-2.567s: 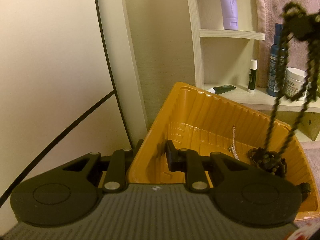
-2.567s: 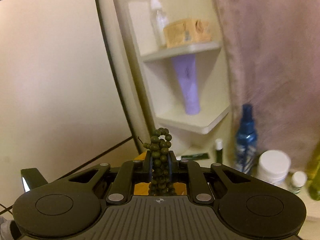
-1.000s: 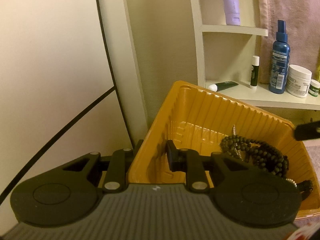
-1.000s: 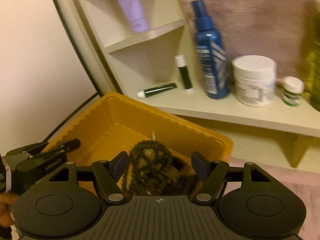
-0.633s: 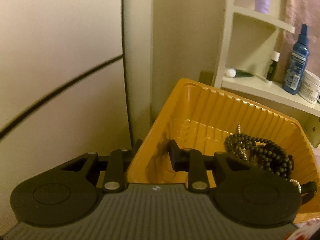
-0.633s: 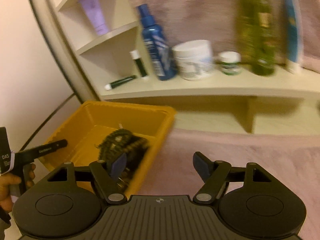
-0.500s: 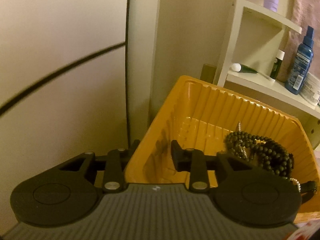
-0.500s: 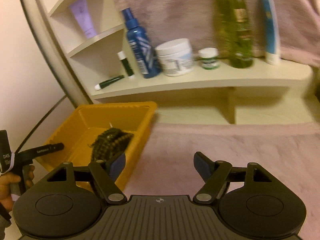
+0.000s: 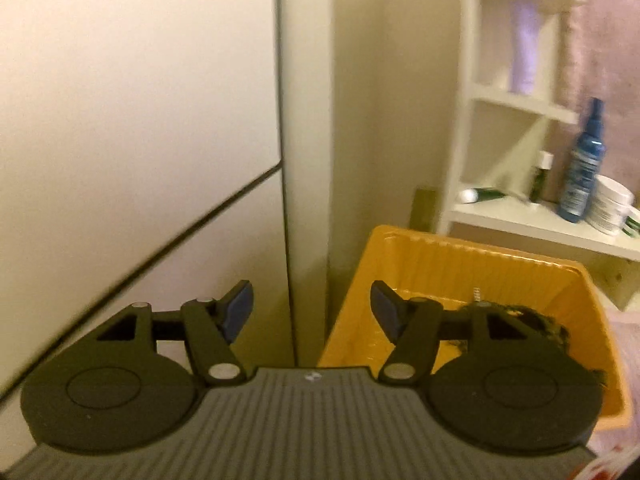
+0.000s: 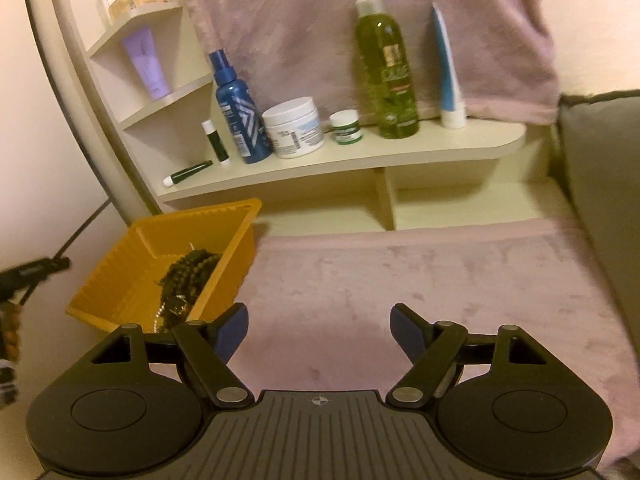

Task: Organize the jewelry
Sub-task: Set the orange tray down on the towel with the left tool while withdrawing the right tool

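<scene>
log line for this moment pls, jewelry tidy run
left gripper: jaws just opened, off tray wall | right gripper: open, empty, over pink cloth | dark bead necklace: in yellow tray

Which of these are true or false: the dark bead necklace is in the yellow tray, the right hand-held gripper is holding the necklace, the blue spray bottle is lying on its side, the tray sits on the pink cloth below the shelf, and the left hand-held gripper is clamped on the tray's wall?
1. The dark bead necklace lies in the yellow tray. True.
2. The right hand-held gripper holds the necklace. False: its jaws are open and empty, over the pink cloth.
3. The blue spray bottle lies on its side. False: it stands upright on the shelf.
4. The tray sits below the shelf. True.
5. The left hand-held gripper is clamped on the tray's wall. False: its jaws have just been opening and nothing is between them.
</scene>
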